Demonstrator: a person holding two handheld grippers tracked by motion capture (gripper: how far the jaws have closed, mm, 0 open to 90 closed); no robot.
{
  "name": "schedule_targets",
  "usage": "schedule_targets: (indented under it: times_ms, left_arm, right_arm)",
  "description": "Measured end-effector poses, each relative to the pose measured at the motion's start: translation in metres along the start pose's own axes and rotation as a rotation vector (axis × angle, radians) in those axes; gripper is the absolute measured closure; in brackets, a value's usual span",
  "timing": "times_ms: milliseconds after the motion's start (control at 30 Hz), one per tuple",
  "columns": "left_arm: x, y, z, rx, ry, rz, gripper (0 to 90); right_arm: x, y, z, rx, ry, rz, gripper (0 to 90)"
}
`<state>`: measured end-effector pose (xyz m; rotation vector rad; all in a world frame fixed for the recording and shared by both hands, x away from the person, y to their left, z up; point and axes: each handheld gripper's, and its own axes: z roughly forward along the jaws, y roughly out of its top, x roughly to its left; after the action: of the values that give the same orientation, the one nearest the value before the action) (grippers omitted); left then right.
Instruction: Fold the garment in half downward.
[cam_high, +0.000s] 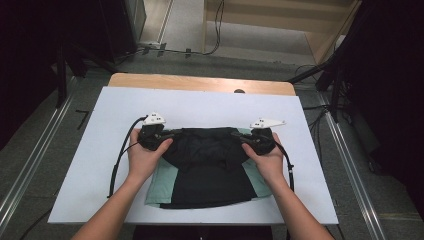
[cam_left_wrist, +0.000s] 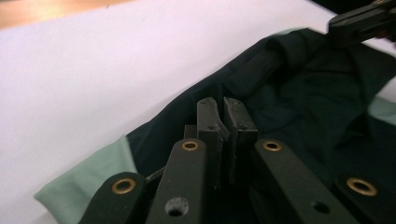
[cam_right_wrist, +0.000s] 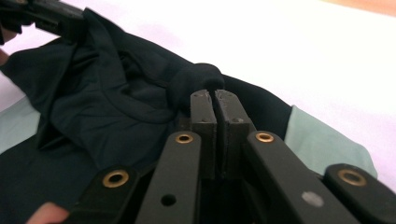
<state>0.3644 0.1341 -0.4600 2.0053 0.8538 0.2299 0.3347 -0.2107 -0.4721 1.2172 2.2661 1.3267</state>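
hidden bits: we can't really see the near hem of the garment (cam_high: 207, 175) under its own fold, and our hands cover most of both tools in the high view, so the jaw tips are lost there.

hard to tell: whether it's a shirt or shorts, we honestly can't say; the dark cloth swallows most of the creases.

left gripper (cam_left_wrist: 226, 105): jaws clenched tight together, a bit of dark fabric pinched between them at the garment's left upper edge.

right gripper (cam_right_wrist: 215, 98): same deal, jaws squeezed closed, with a rolled lump of black cloth bunched right at the tips.

garment look: mostly black, with pale mint-green panels poking out at the left and right sides; the top part is rumpled and folded over the flatter lower part.

garment spot: it sits on the white sheet (cam_high: 200, 107) in the middle of the table (cam_high: 200, 82), nearer our edge, stretched between our two hands.

cut off: each gripper view crops the garment, so we only get one green corner in each.
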Motion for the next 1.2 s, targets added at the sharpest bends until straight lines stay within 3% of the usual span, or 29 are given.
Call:
schedule_targets:
  times_ms: [133,300,567,767,867,1000,1200]
  left_arm:
    - [-0.010,0.001,-0.012,-0.053,-0.032,0.038,86.4]
    - [-0.024,-0.003,-0.030,-0.116,-0.090,0.086,86.4]
    - [-0.051,-0.029,-0.052,-0.156,-0.155,0.164,86.4]
    - [-0.067,-0.055,-0.064,-0.168,-0.164,0.175,86.4]
    - [-0.074,-0.065,-0.067,-0.151,-0.165,0.190,86.4]
    - [-0.082,-0.078,-0.068,-0.121,-0.173,0.211,86.4]
    - [-0.084,-0.093,-0.071,-0.092,-0.206,0.185,86.4]
  right_arm:
    - [0.006,0.000,-0.007,-0.027,0.003,-0.029,85.9]
    - [0.016,-0.005,-0.030,-0.121,0.032,-0.083,85.8]
    - [0.027,-0.028,-0.055,-0.183,0.069,-0.129,85.8]
    - [0.037,-0.053,-0.070,-0.183,0.097,-0.148,86.1]
    - [0.041,-0.066,-0.075,-0.154,0.112,-0.188,86.1]
    - [0.040,-0.078,-0.074,-0.138,0.112,-0.175,86.1]
    - [0.038,-0.095,-0.076,-0.109,0.104,-0.163,86.1]
